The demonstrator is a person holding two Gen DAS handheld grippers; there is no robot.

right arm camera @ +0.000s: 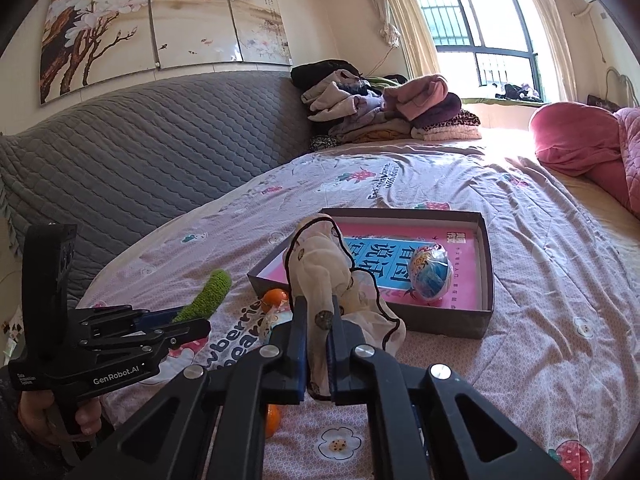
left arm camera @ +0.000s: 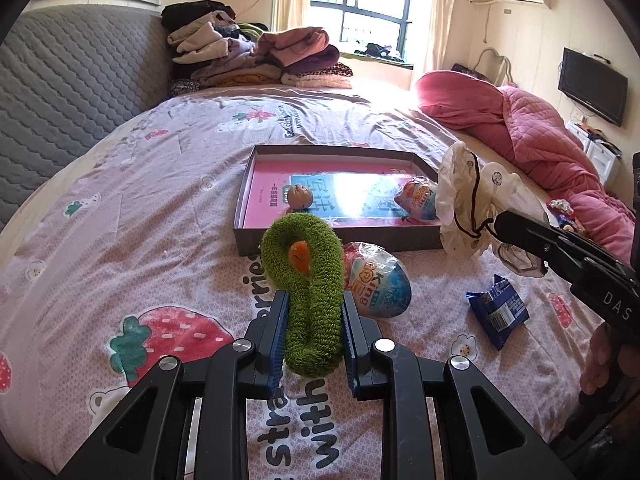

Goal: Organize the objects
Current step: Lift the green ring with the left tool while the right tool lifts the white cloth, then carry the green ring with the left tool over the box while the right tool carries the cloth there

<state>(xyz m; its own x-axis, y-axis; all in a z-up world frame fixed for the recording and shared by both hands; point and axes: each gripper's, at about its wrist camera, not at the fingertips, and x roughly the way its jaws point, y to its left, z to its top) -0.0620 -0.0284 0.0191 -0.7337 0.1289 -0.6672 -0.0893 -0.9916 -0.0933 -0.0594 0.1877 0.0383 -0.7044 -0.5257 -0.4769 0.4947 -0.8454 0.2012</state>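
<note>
My left gripper [left arm camera: 314, 320] is shut on a green fuzzy loop [left arm camera: 316, 264] with an orange patch, held above the bed. The loop [right arm camera: 210, 294] and left gripper [right arm camera: 188, 320] also show at the left of the right wrist view. My right gripper [right arm camera: 318, 332] is shut on a white patterned cloth [right arm camera: 320, 276] with black trim; the cloth [left arm camera: 468, 200] hangs near the box's right corner. The shallow grey box [left arm camera: 416, 238] with a pink bottom holds a brown ball [left arm camera: 300, 197] and a wrapped egg toy [left arm camera: 418, 200]. Another egg toy [left arm camera: 378, 284] lies in front of the box.
A blue snack packet [left arm camera: 496, 306] lies on the strawberry-print sheet at the right. Two small orange fruits [right arm camera: 276, 296] sit near the box [right arm camera: 440, 322]. Folded clothes [left arm camera: 260, 56] are piled at the far end, a pink quilt [left arm camera: 532, 128] at the right, a grey headboard [right arm camera: 140, 152] at the left.
</note>
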